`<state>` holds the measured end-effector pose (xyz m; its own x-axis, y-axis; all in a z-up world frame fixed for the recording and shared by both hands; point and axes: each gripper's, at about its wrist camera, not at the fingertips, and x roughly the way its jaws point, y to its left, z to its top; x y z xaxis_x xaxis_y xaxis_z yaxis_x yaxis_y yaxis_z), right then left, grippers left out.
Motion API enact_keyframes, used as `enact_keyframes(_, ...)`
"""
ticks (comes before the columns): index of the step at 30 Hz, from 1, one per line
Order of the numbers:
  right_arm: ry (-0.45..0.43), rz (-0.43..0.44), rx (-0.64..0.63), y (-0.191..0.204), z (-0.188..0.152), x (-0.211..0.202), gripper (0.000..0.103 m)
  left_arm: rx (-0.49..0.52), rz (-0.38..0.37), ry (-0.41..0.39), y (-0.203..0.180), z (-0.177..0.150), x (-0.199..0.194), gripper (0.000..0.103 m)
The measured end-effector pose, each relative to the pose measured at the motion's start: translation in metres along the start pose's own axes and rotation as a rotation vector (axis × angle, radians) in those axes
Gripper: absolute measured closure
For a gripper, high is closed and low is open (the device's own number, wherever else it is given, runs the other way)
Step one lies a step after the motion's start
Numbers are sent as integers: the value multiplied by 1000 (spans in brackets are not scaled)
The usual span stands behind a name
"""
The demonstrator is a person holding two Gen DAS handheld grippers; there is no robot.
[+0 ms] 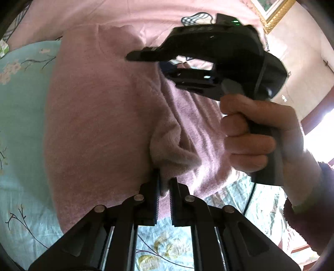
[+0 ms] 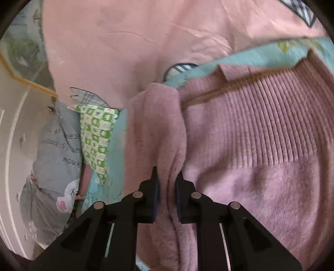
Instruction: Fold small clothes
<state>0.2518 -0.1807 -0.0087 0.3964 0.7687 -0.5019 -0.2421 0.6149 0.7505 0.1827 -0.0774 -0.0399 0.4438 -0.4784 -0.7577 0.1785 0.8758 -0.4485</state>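
Observation:
A fuzzy pink sweater [image 1: 96,116] lies on a light blue floral bedsheet [image 1: 23,104]. My left gripper [image 1: 165,183] is shut on a bunched fold of the sweater near its lower edge. In the left wrist view the right gripper [image 1: 208,62] shows, held in a hand above the sweater's right side. In the right wrist view my right gripper [image 2: 167,181] is shut on a thick fold of the same sweater [image 2: 261,187], next to its ribbed band [image 2: 261,116].
A pink quilt [image 2: 129,41] lies beyond the sweater. A green-and-white patterned cloth [image 2: 96,133] and a grey printed fabric [image 2: 56,150] sit at the left. A gold picture frame [image 1: 271,14] hangs on the wall at upper right.

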Motion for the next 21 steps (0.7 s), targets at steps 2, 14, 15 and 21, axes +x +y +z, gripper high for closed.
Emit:
enact_keyframes(2, -30, 25, 3, 6, -1, -17, 89, 11, -41, -8, -8, 5, -6, 97)
enact_keyframes(14, -136, -140, 55, -38, -6, -141, 90, 162, -234, 111, -92, 10, 58, 97)
enact_keyframes(15, -130, -164, 70, -49, -8, -140, 90, 165, -226, 128, -94, 9, 67, 97)
enact_keyframes(21, -103, -293, 57, -79, -14, -125, 90, 128, -231, 187, -87, 16, 99, 97)
